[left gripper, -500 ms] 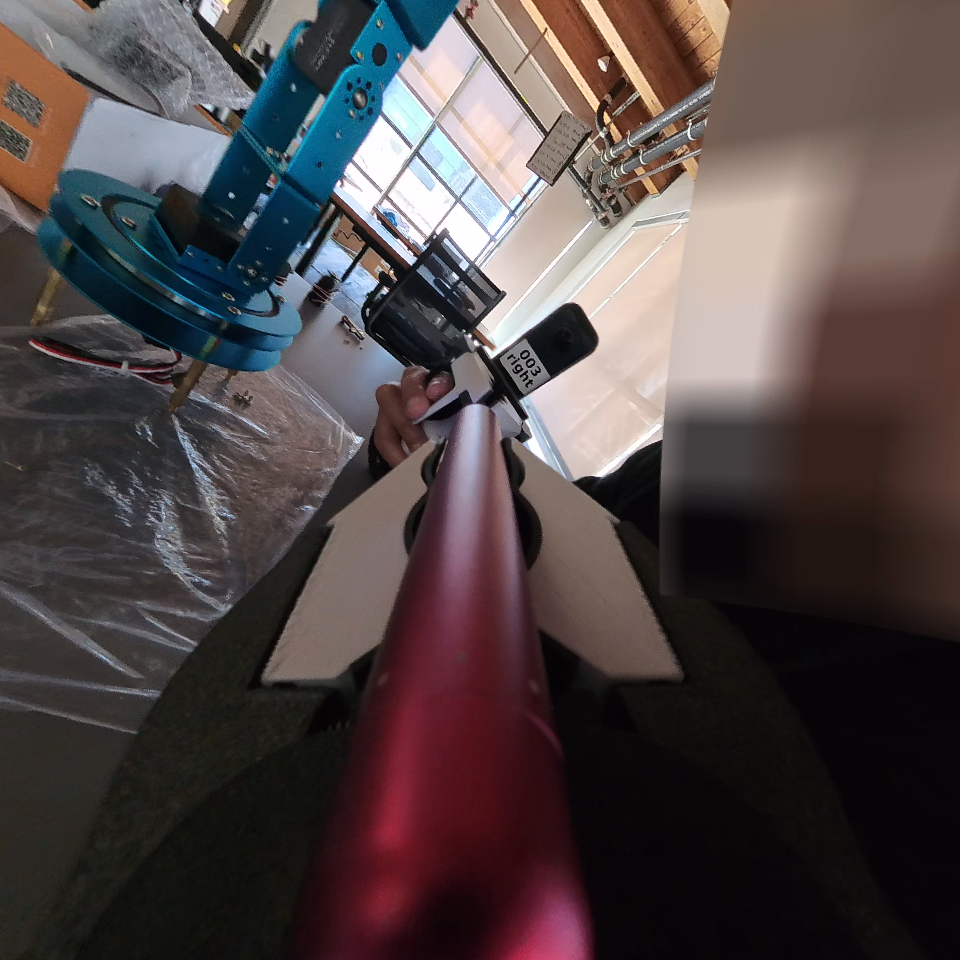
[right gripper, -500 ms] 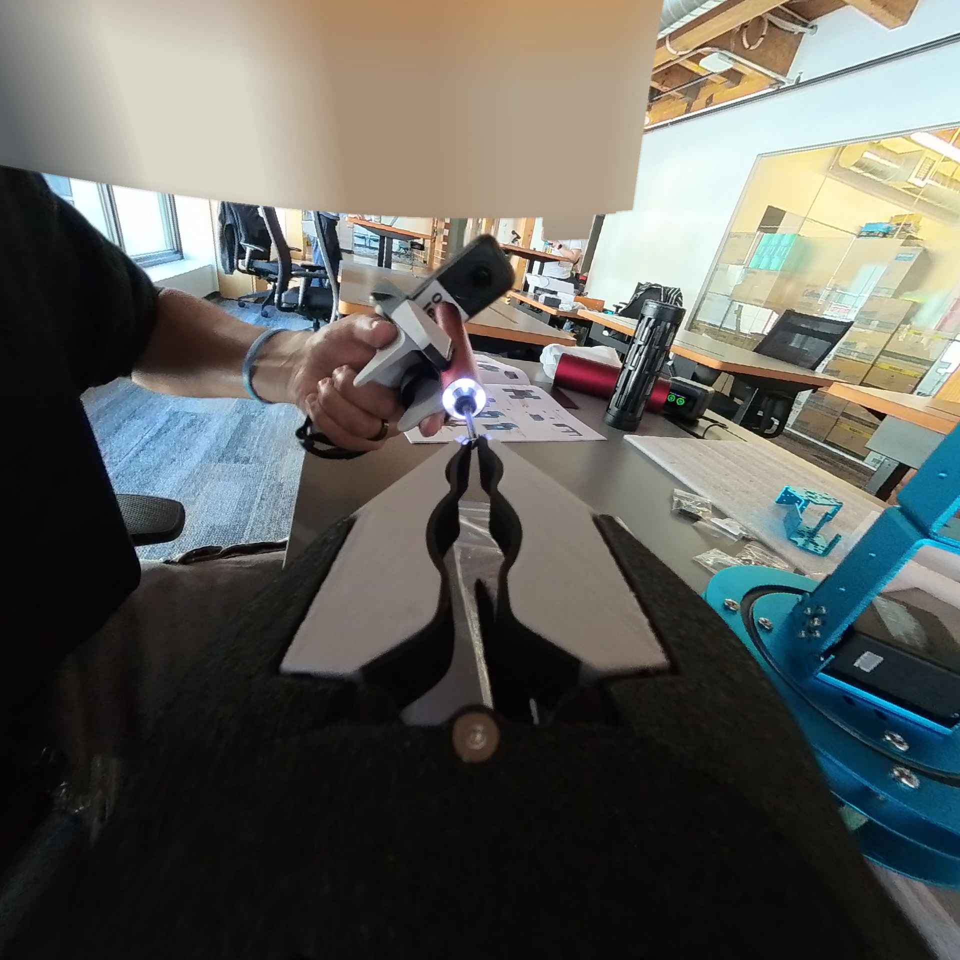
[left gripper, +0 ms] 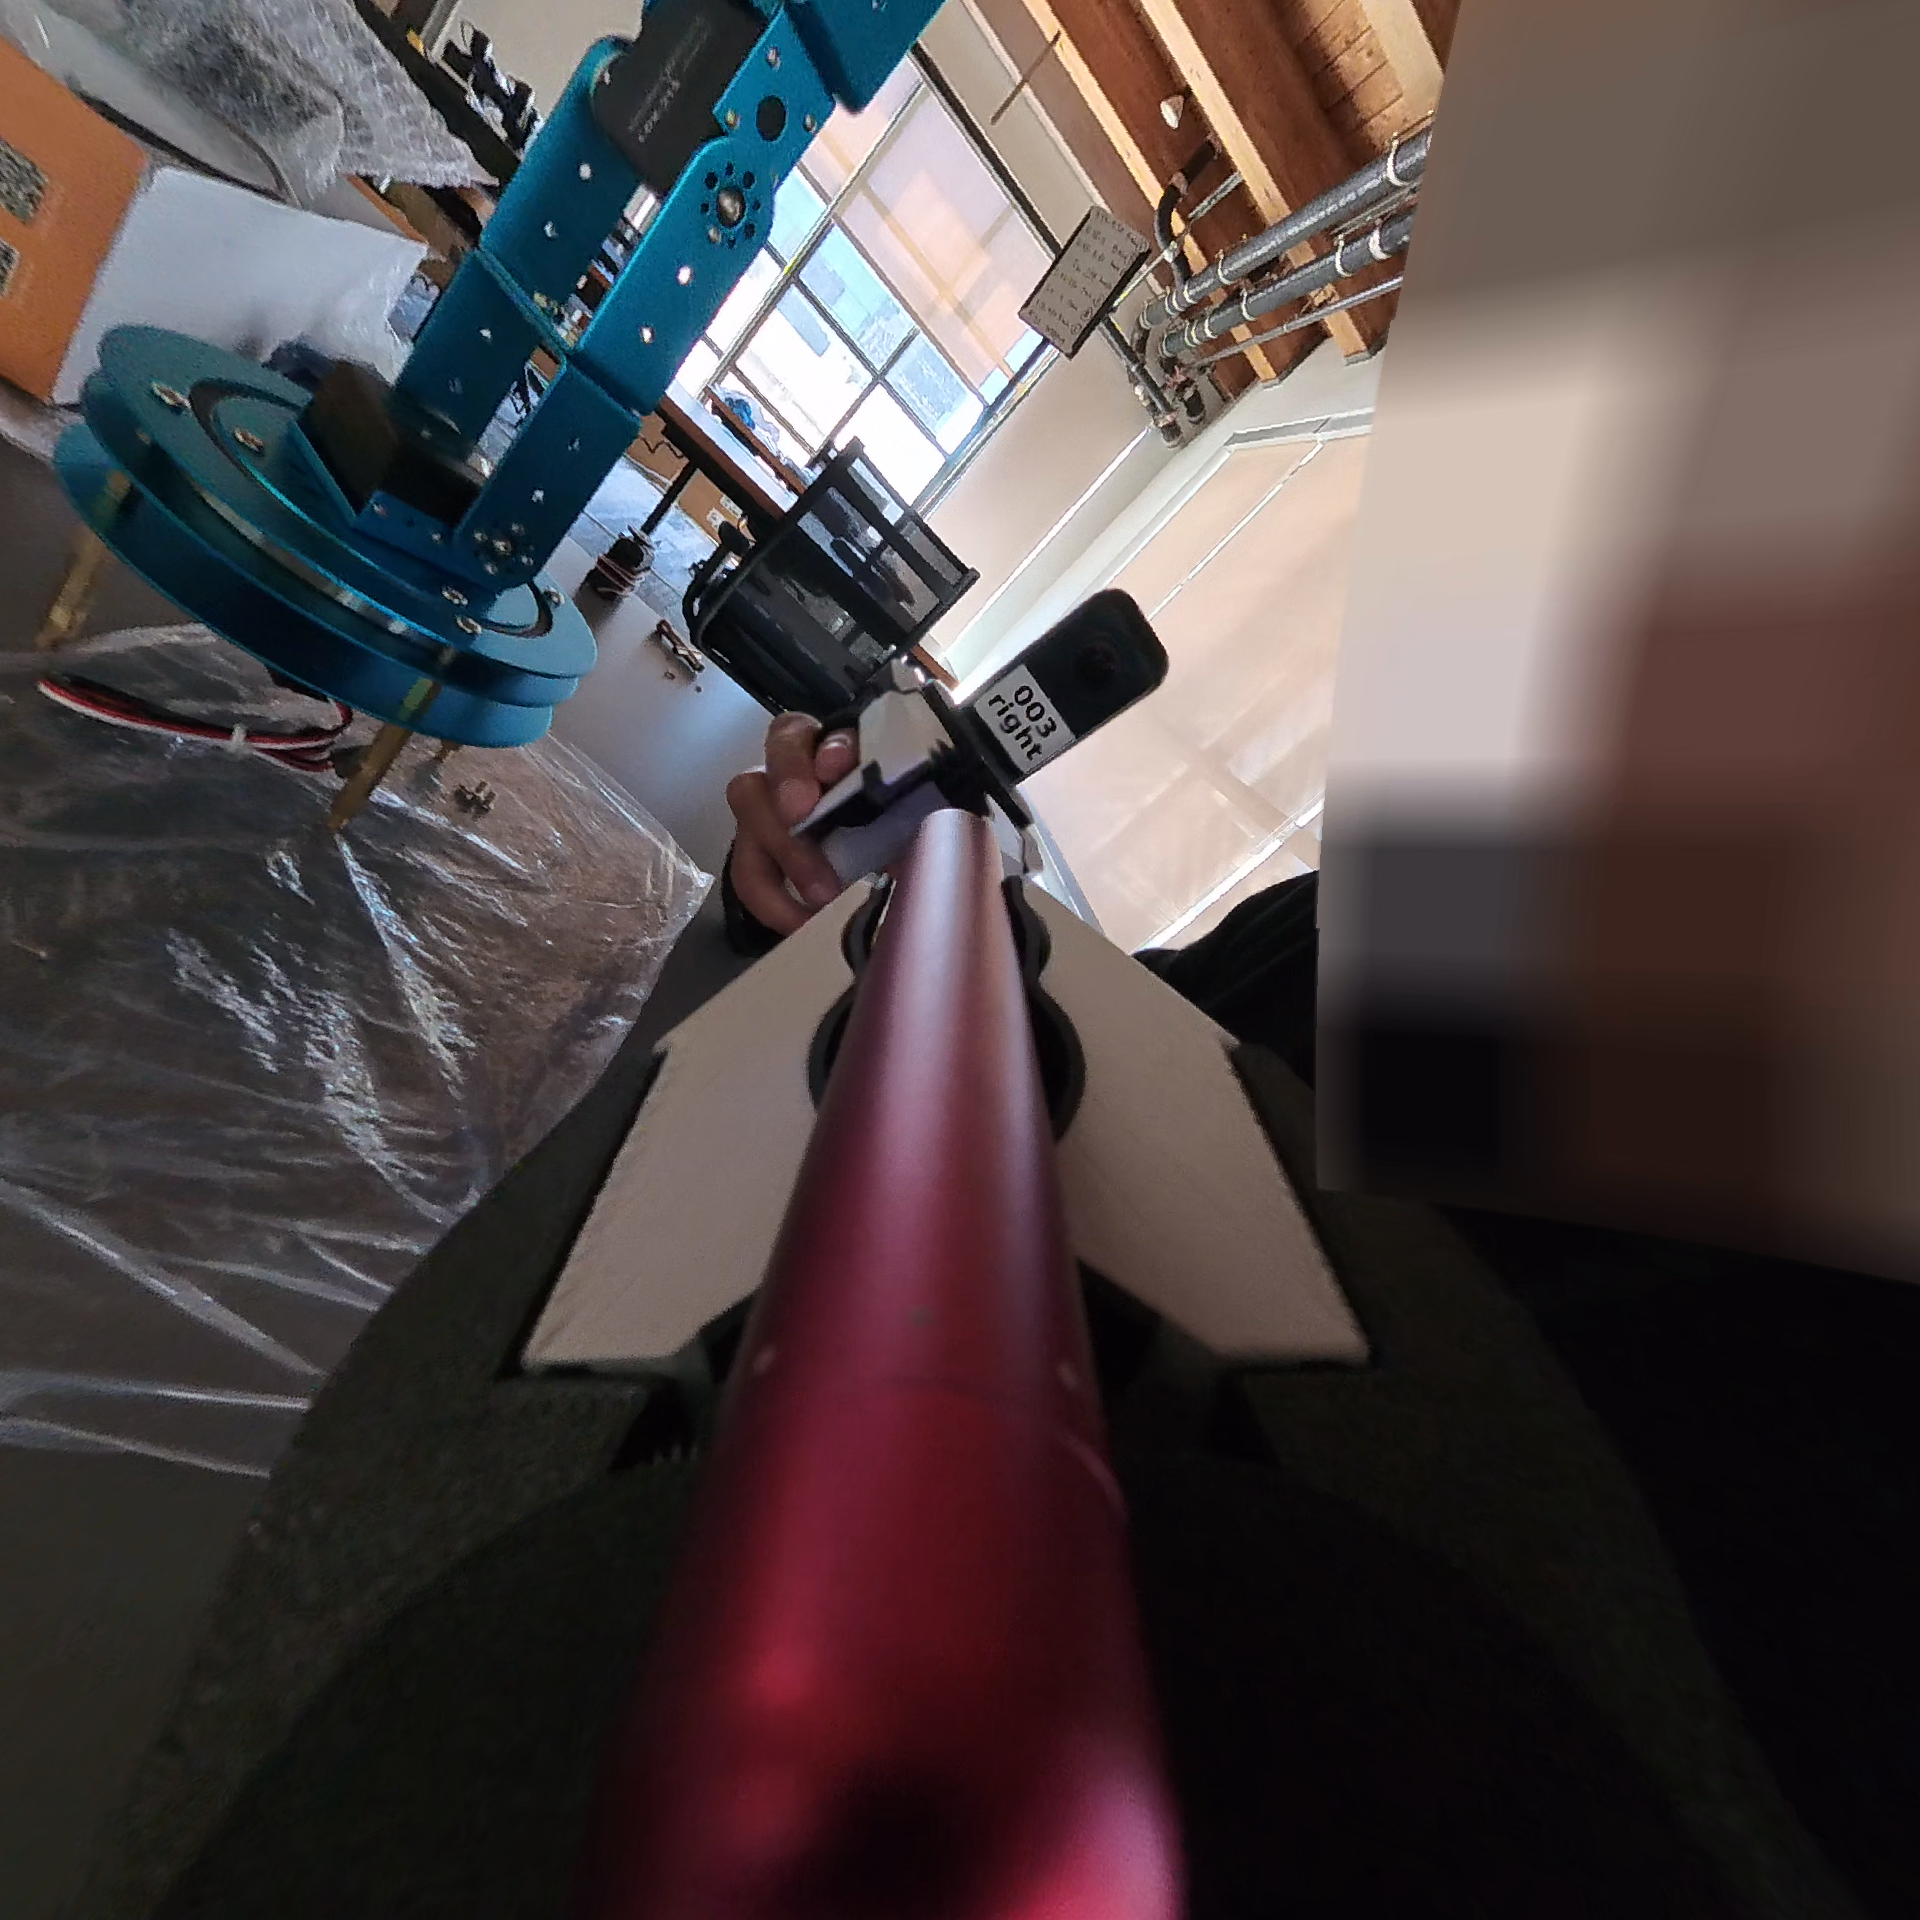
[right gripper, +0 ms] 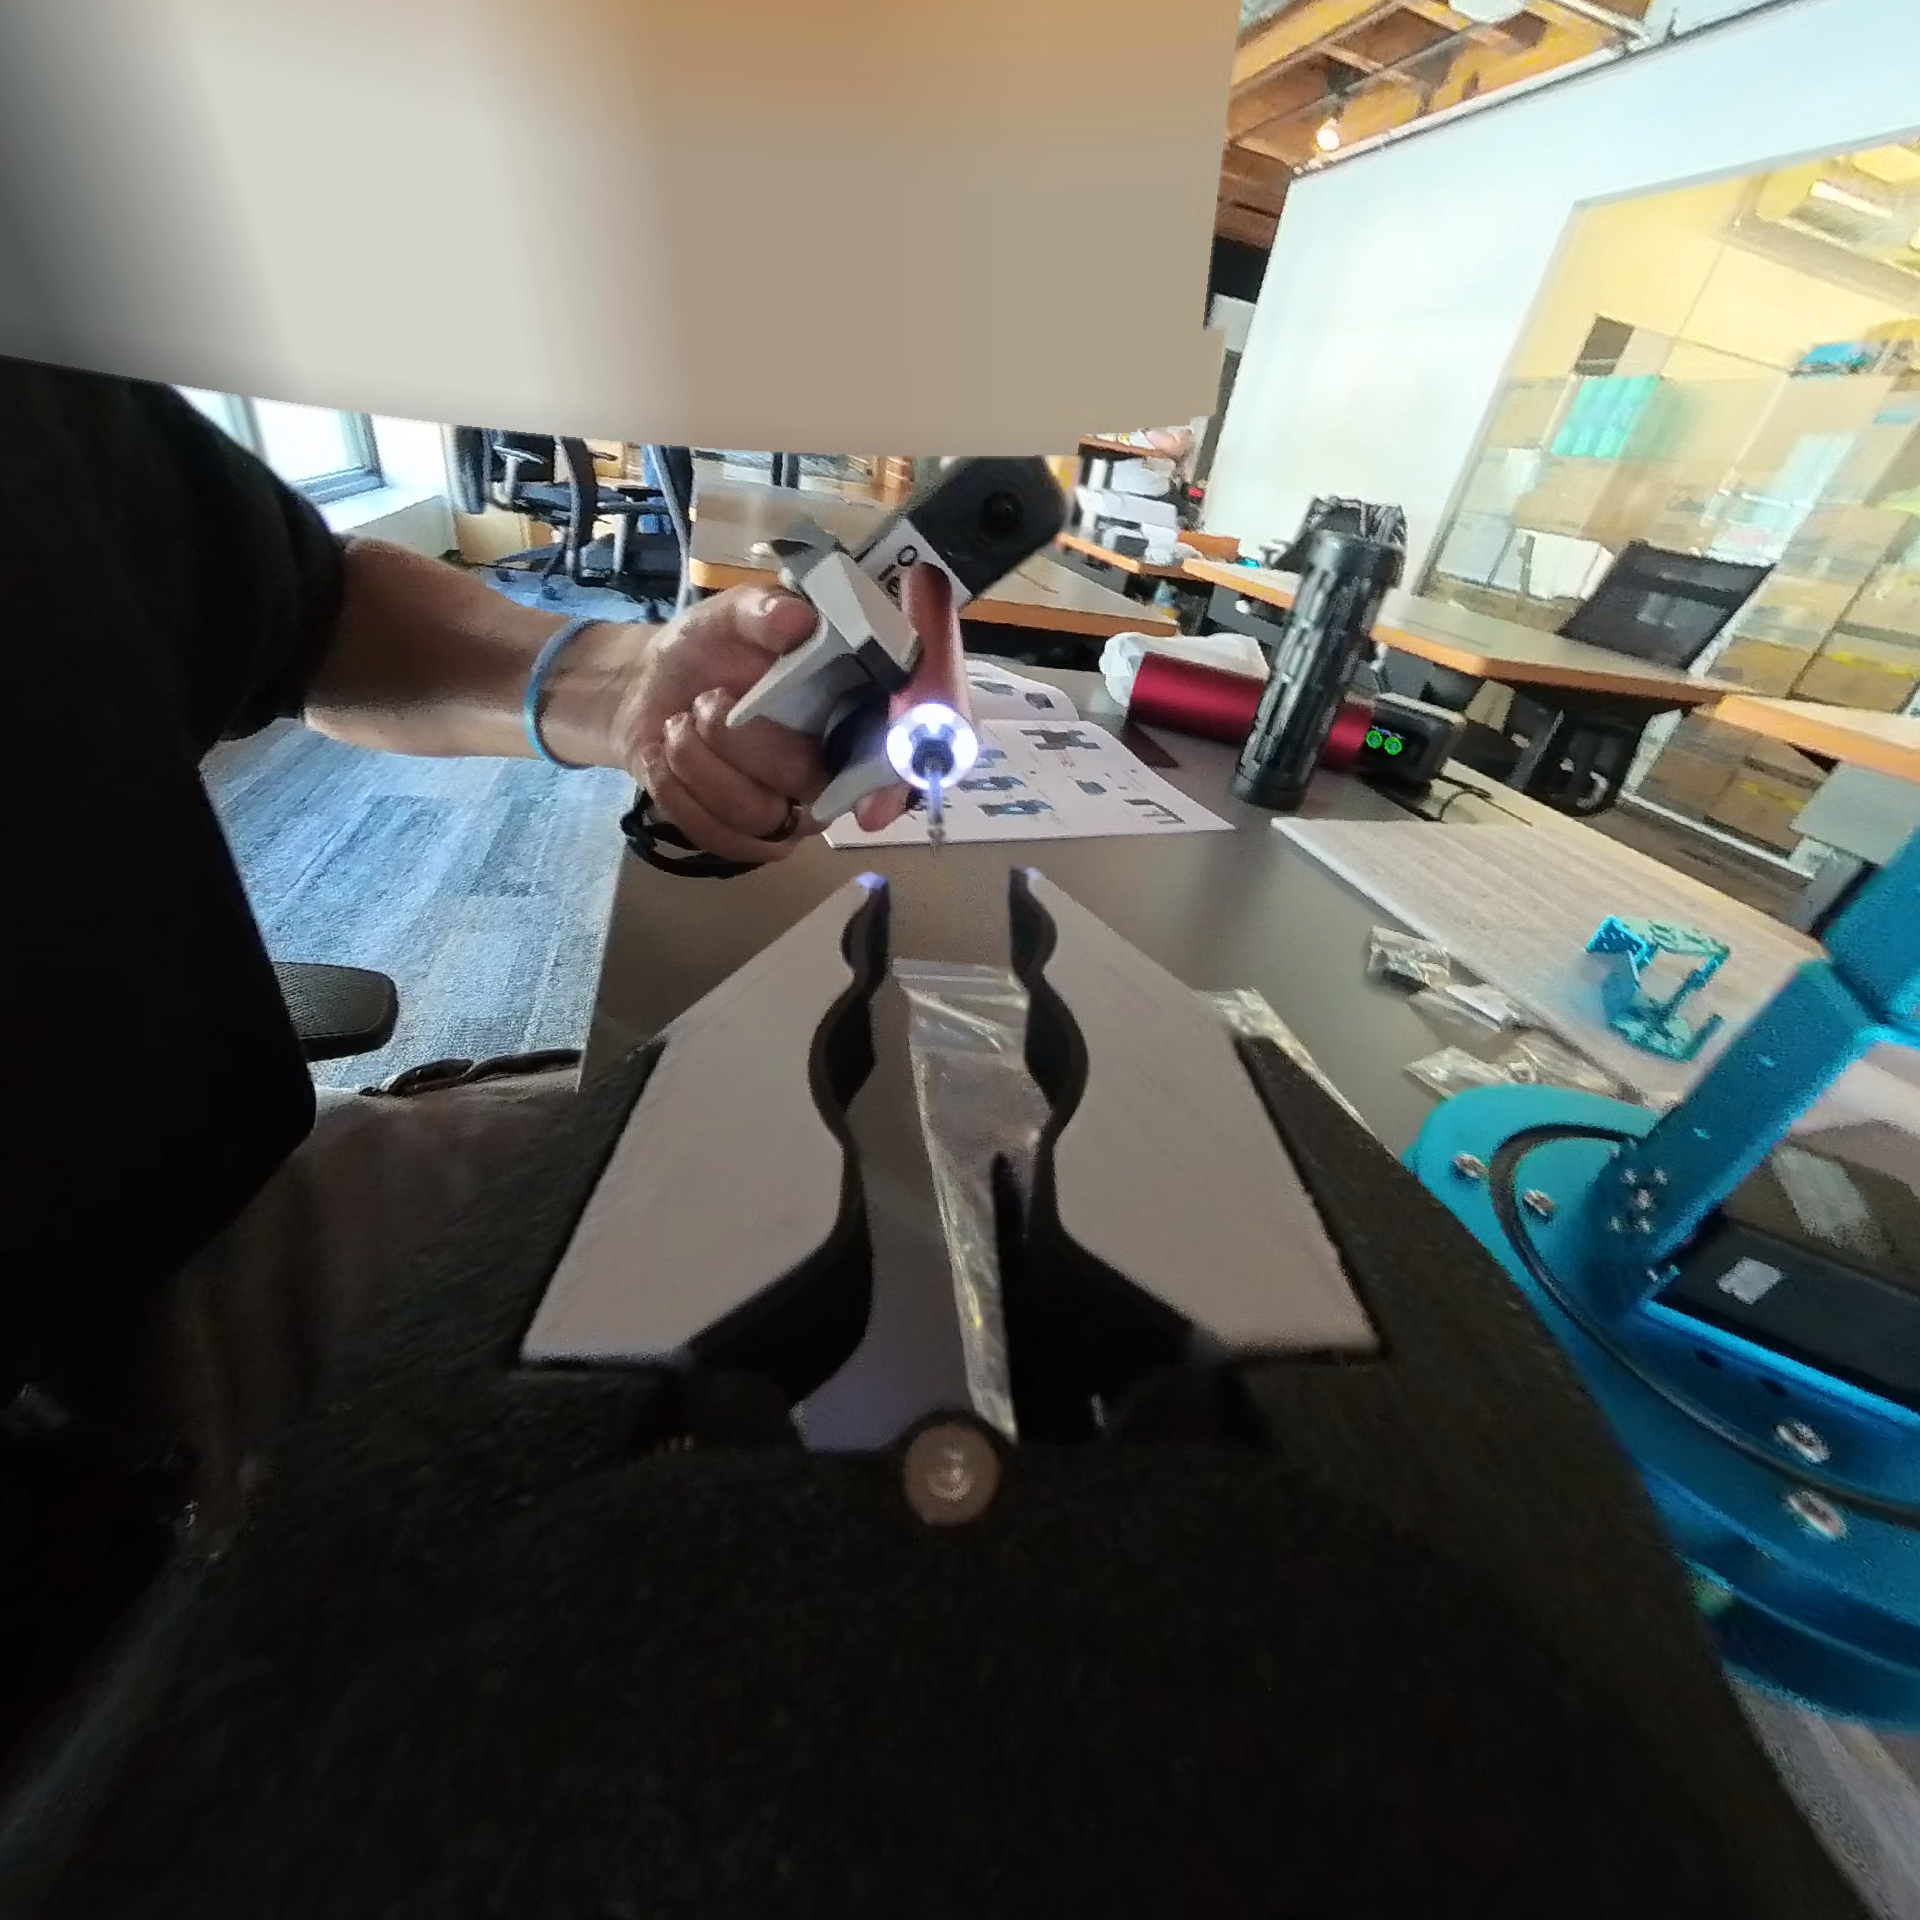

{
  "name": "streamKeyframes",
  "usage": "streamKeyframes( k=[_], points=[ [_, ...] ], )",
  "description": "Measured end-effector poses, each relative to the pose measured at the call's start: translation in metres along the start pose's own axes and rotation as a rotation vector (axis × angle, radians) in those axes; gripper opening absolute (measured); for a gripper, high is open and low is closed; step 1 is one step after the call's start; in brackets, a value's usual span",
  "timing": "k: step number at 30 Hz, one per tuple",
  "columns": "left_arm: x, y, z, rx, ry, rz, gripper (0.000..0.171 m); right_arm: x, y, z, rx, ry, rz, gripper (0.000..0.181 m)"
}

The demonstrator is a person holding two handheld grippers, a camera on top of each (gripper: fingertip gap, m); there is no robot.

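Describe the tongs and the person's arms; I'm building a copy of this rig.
Both tongs, left and right, have two pale grey wedge fingers with wavy dark inner edges, set on a black textured body. Each carries a black camera with a white label, on a grey handle. The person wears a black sleeve, a blue wristband, a dark ring.

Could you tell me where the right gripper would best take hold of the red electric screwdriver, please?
Probably the bare red barrel just behind the lit tip of the red electric screwdriver, approached from the tip end: the left gripper already clamps mid-barrel, and the thin bit offers little hold.
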State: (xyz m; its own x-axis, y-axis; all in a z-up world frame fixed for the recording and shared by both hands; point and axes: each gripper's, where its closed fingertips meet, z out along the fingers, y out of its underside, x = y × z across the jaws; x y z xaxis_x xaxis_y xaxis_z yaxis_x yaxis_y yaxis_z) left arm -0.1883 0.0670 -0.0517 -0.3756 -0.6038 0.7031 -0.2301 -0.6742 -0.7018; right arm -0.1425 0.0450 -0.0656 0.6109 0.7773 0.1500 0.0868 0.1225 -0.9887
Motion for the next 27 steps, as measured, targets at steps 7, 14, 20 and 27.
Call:
streamKeyframes(
  k=[7,14,20,27],
  points=[
    [-0.009,-0.034,0.011,0.168,-0.140,0.238,0.020,0.062,-0.016,-0.038,0.003,0.246,0.045,0.038],
    [0.009,-0.088,0.042,0.411,-0.325,0.766,0.022,0.166,-0.036,-0.053,-0.102,0.528,0.008,0.094],
    [-0.007,-0.089,0.059,0.449,-0.406,0.815,0.022,0.177,-0.026,-0.035,-0.100,0.368,-0.003,0.090],
    [-0.017,-0.093,0.070,0.449,-0.436,0.818,0.022,0.173,-0.012,-0.034,-0.069,0.322,0.022,0.066]
  ],
)
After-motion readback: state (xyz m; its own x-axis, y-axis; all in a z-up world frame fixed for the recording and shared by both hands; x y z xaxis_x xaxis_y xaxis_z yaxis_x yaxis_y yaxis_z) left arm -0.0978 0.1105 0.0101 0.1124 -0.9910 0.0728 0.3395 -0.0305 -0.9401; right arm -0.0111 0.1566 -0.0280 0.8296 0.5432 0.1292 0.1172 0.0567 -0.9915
